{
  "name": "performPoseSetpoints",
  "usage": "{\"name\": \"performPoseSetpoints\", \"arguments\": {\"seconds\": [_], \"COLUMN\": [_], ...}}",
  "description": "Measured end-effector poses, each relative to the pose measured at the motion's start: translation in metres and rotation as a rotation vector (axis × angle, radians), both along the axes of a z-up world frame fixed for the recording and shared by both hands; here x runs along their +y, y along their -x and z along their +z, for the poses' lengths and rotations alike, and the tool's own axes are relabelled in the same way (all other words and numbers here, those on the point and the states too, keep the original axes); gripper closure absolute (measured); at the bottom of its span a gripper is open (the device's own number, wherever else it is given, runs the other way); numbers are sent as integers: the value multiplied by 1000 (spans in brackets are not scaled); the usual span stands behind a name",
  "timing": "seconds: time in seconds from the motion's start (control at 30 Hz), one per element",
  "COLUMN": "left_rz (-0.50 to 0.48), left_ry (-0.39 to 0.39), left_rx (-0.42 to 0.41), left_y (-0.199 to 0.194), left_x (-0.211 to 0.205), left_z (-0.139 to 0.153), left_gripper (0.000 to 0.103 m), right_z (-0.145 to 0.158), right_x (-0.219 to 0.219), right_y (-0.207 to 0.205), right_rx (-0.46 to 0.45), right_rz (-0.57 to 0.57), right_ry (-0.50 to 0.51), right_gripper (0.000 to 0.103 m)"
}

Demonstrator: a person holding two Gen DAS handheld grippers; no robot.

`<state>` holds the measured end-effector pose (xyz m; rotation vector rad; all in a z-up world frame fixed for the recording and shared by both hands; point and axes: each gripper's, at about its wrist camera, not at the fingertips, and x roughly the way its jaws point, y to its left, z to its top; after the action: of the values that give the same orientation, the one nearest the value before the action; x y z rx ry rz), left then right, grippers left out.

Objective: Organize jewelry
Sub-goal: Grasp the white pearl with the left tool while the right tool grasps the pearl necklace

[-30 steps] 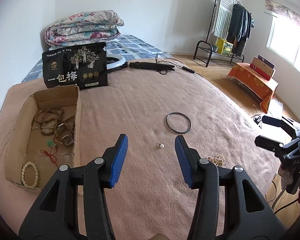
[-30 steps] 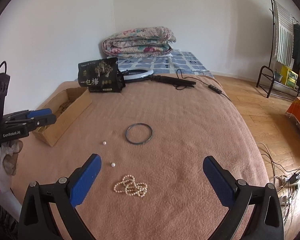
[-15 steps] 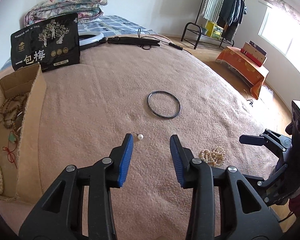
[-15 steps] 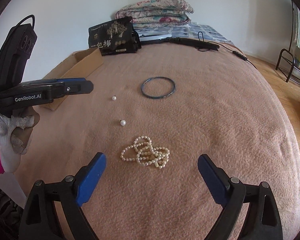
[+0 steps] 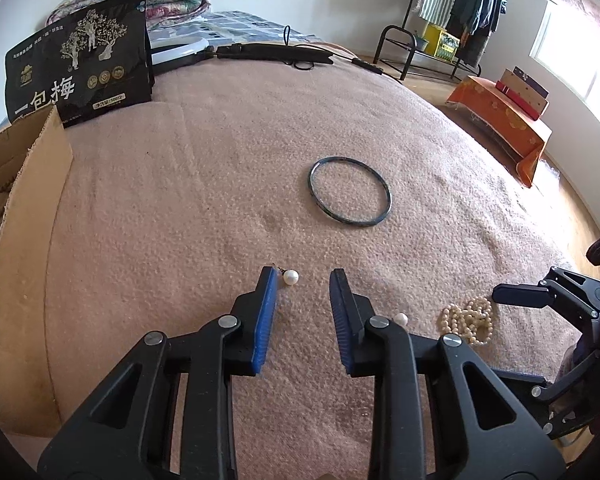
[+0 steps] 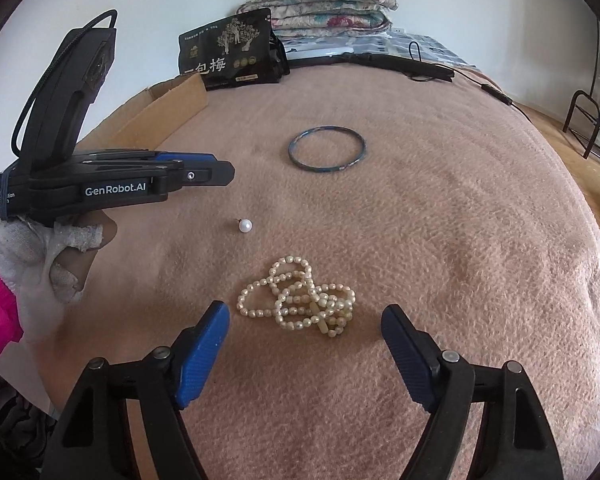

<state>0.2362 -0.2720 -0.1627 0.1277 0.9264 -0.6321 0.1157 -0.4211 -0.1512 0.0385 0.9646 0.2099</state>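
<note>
A pink blanket (image 5: 204, 184) carries loose jewelry. My left gripper (image 5: 303, 276) hovers low over a single pearl earring (image 5: 291, 278), which lies just inside its left fingertip, untouched. Its jaws are closing. A second pearl (image 5: 401, 319) peeks out beside the right finger. My right gripper (image 6: 306, 312) is open and narrowing around a heap of pearl strands (image 6: 300, 300); its pads stand well apart from the heap. A dark blue bangle (image 6: 327, 148) lies farther back. The left gripper (image 6: 224, 172) shows edge-on in the right wrist view, near a lone pearl (image 6: 245, 225).
A cardboard box (image 5: 24, 208) holding bead bracelets stands at the left edge. A black printed bag (image 5: 80, 68), a ring light and a folded quilt (image 6: 320, 4) sit at the back. A gloved hand with a pink sleeve (image 6: 40, 264) holds the left gripper. The bed edge drops off to the right.
Both grippers have sunk toward the blanket and tilted down, and their jaws have narrowed. The left has come up to the single pearl, the right to the pearl heap.
</note>
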Motion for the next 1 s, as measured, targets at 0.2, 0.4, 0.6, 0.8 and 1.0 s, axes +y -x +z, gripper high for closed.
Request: {"name": "performPoseSetpoints", "arguments": {"seconds": [0.2, 0.4, 0.6, 0.8, 1.0], "left_rz": [5, 9, 15, 12, 14], "left_ry": [-9, -16, -11, -20, -15], "left_rx": [11, 13, 15, 0, -1], "left_y": [-5, -7, -10, -9, -9], "left_x": [-2, -3, -2, -2, -2], "left_z": [-5, -10, -11, -12, -11], "left_gripper": [83, 86, 95, 97, 97], "right_z": [-2, -6, -9, -7, -7], "right_x": [3, 11, 17, 9, -1], "right_y": [-7, -18, -20, -19, -21], "right_rx": [23, 41, 36, 30, 30], "right_rz": [10, 19, 15, -4, -19], "right_ry": [2, 29, 85, 71, 27], "right_gripper": [23, 24, 34, 60, 82]}}
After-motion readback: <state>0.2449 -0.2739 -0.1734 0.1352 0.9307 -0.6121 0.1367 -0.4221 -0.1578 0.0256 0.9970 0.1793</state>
